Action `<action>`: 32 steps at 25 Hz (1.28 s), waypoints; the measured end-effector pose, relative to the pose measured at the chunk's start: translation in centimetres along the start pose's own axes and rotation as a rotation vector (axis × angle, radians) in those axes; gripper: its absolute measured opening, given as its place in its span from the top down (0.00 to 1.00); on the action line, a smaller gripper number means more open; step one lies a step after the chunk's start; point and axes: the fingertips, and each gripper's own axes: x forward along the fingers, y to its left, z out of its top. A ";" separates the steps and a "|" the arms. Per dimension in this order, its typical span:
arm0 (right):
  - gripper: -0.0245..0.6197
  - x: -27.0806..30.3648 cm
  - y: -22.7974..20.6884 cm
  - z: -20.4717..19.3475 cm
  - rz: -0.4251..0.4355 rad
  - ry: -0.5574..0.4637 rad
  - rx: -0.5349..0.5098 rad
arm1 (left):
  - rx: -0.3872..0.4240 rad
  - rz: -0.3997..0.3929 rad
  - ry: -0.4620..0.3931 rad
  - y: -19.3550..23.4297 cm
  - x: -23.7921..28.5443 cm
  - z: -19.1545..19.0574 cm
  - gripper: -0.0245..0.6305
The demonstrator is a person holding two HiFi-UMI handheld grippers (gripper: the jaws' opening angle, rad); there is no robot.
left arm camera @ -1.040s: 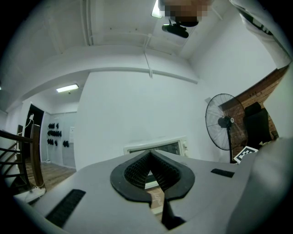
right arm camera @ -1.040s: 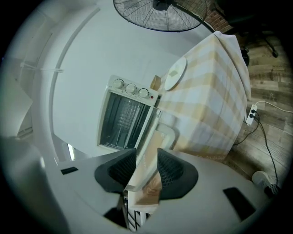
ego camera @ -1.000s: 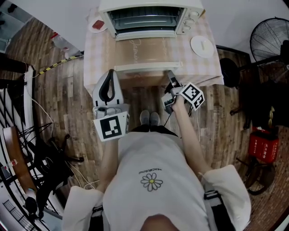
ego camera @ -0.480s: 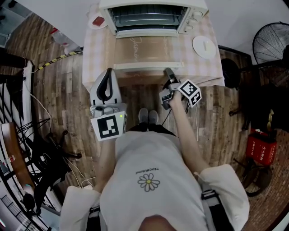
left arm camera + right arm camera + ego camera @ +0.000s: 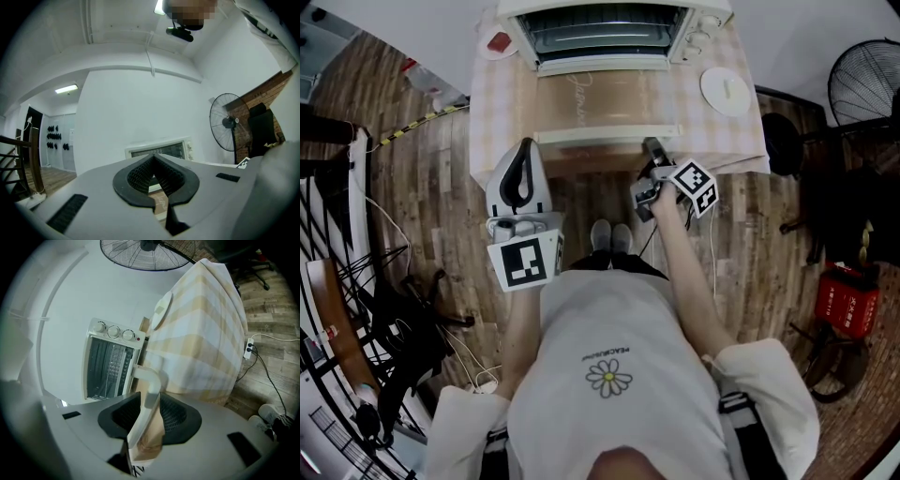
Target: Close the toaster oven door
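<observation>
Right gripper [image 5: 150, 398] clamped on cream bar handle [image 5: 153, 377] of open glass toaster oven door [image 5: 147, 442], left gripper [image 5: 153, 159] clenched, empty, near left

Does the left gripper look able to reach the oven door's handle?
Probably yes: the left gripper sits just before the free left end of the door handle, nothing between; the right gripper holds only its right end.
</observation>
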 end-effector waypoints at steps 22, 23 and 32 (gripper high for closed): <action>0.85 0.9 -0.3 0.8 -0.042 -0.059 0.145 | 0.007 -0.009 0.025 -0.6 1.5 -0.8 0.94; 0.85 0.9 -0.3 0.8 -0.046 -0.060 0.146 | 0.008 -0.011 0.029 -0.7 1.5 -0.9 0.94; 0.85 1.5 0.1 1.1 0.008 -0.078 0.205 | 0.003 -0.013 0.032 -0.8 1.6 -1.1 0.94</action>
